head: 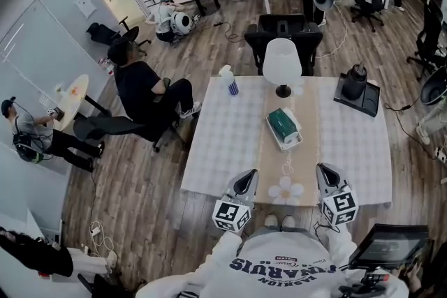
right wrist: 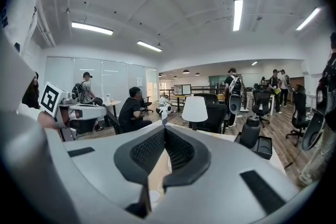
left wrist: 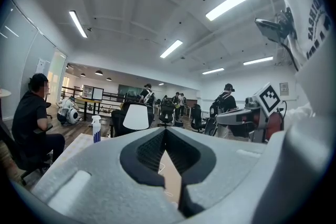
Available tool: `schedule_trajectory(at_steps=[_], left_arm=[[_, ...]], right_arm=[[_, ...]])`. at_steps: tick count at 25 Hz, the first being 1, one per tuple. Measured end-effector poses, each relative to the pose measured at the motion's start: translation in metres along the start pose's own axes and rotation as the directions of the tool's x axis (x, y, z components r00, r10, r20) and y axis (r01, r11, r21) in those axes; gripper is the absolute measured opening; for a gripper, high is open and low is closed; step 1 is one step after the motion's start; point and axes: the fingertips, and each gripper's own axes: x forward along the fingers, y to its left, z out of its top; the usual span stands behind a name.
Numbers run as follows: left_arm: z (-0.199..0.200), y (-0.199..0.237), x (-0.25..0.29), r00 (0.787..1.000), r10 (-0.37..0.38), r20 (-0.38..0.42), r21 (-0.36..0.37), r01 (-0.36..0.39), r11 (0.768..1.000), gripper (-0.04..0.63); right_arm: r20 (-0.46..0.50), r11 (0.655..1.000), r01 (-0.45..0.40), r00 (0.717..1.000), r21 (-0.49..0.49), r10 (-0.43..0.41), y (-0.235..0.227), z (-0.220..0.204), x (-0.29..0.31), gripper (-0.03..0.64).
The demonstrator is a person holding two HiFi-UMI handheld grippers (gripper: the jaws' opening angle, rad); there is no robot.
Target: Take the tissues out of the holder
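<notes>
Tissues (head: 281,121): green pack lying in the white holder (head: 292,142), frame centre, on the table's (head: 216,143) beige runner (head: 271,162).
Lamp (head: 282,65): just above the holder in frame.
Left gripper (head: 246,182): lower centre, jaws together, empty, apart from the holder.
Right gripper (head: 326,175): lower right of centre, jaws likewise closed, nothing between them.
Risk: the holder may lift or slide with the tissues unless pinned, and a long reach could knock the lamp.

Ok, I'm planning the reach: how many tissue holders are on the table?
1. The tissue holder lies on the tan runner, on the person's side of the white lamp. No other is in view.
</notes>
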Motion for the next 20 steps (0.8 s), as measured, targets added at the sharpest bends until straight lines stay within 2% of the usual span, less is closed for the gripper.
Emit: schedule_trajectory(at_steps=[8, 12, 16, 18, 20], left_arm=[[0.009, 0.005, -0.015, 0.999, 0.003, 0.036, 0.004, -0.004, 1.000, 0.005], [0.020, 0.005, -0.025, 0.998, 0.002, 0.066, 0.003, -0.003, 1.000, 0.005], [0.025, 0.010, -0.031, 0.996, 0.012, 0.085, 0.007, -0.013, 1.000, 0.005], [0.027, 0.014, -0.041, 0.995, 0.035, 0.094, 0.003, -0.036, 0.999, 0.005], [0.027, 0.017, -0.051, 0.993, 0.056, 0.100, -0.001, -0.056, 0.998, 0.005]], right_arm=[[-0.085, 0.999, -0.017, 0.996, -0.034, 0.014, 0.002, -0.011, 0.018, 0.009], [-0.167, 0.997, -0.047, 0.985, -0.060, 0.036, 0.006, -0.018, 0.036, 0.011], [-0.205, 0.994, -0.051, 0.978, -0.093, 0.031, 0.004, -0.024, 0.060, 0.015], [-0.223, 0.992, -0.057, 0.974, -0.115, 0.030, 0.004, -0.026, 0.071, 0.028], [-0.250, 0.989, -0.068, 0.968, -0.129, 0.033, 0.003, -0.030, 0.082, 0.073]])
